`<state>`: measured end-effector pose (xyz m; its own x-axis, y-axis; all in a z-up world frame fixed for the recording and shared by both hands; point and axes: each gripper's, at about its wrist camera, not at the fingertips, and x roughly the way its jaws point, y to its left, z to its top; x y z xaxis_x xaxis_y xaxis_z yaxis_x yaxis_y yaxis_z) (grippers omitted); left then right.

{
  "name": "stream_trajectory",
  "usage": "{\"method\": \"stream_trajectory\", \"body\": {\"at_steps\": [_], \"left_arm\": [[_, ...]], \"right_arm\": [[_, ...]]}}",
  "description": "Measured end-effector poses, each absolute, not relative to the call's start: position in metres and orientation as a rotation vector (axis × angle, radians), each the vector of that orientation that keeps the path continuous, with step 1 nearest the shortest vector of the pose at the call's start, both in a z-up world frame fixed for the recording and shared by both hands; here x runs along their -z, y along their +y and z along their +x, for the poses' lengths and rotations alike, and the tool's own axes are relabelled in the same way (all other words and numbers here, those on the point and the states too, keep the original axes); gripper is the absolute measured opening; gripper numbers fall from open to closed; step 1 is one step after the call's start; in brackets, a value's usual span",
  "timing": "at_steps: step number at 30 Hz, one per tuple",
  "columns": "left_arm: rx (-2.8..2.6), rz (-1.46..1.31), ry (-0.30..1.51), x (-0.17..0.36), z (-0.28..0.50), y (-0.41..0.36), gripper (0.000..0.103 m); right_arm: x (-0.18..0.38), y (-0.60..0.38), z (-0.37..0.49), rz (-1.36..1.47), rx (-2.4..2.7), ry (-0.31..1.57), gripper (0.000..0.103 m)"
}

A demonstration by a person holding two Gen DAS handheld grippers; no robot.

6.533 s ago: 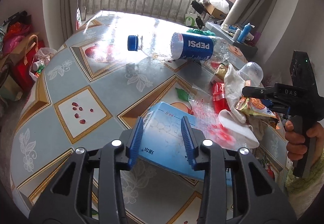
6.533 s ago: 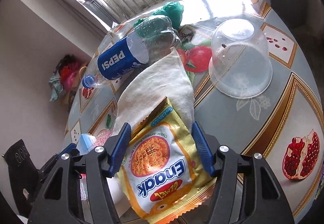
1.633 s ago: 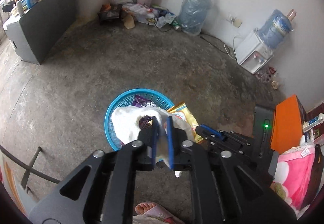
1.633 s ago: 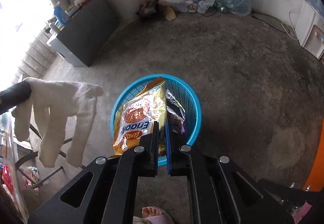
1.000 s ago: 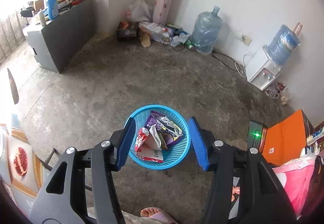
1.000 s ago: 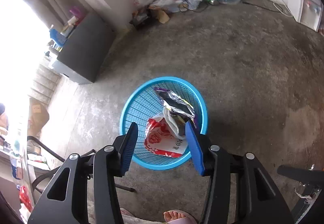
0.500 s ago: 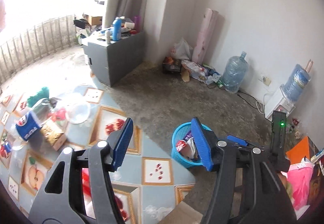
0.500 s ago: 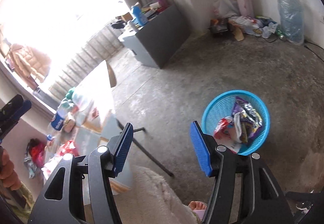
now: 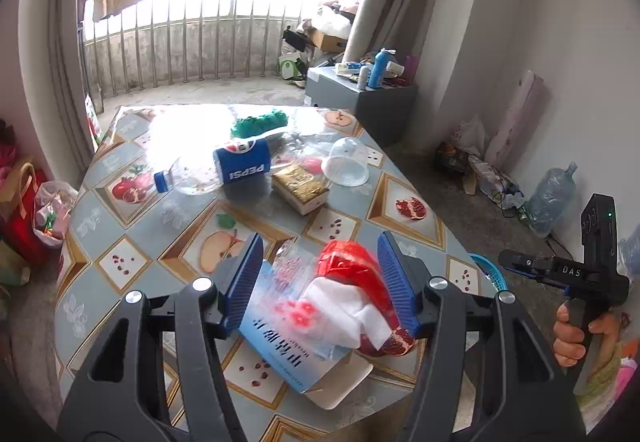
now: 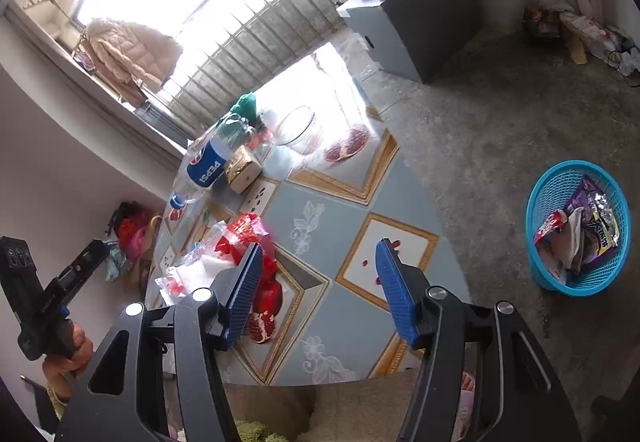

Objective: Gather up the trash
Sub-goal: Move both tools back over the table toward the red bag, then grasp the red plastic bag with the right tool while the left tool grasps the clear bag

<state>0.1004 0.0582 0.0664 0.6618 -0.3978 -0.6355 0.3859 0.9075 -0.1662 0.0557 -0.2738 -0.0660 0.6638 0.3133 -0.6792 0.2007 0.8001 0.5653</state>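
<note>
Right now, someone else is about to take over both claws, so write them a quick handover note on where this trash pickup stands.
Left claw: open, empty, over the near pile on the table.
Right claw: open, empty, over the table's near edge.
Basket: on the floor to the right of the table, already holds several wrappers.
Left on the table: red bag, white cloth, clear bag and blue box near you; further off, Pepsi bottle, gold packet, clear bowl, green bag.
Next, probably: take the near pile first.
</note>
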Motion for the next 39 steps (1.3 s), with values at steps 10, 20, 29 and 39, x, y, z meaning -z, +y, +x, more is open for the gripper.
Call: {"method": "stream_trajectory", "body": {"at_steps": [10,20,29,39], "left_arm": [[0.474,-0.135,0.803,-0.025,0.098,0.099,0.056],[0.572,-0.244,0.942,0.018,0.104,0.091,0.055],[0.544,-0.256,0.974,0.039,0.124,0.085,0.035],[0.549,-0.283,0.947,0.039,0.13,0.089,0.012]], "right_arm": [[0.081,-0.207,0.105,0.541,-0.169,0.969,0.057],[0.087,-0.175,0.145,0.414,-0.259,0.99,0.064],[0.108,-0.16,0.17,0.392,-0.307,1.044,0.064],[0.115,-0.158,0.178,0.393,-0.3,1.05,0.051]]}}
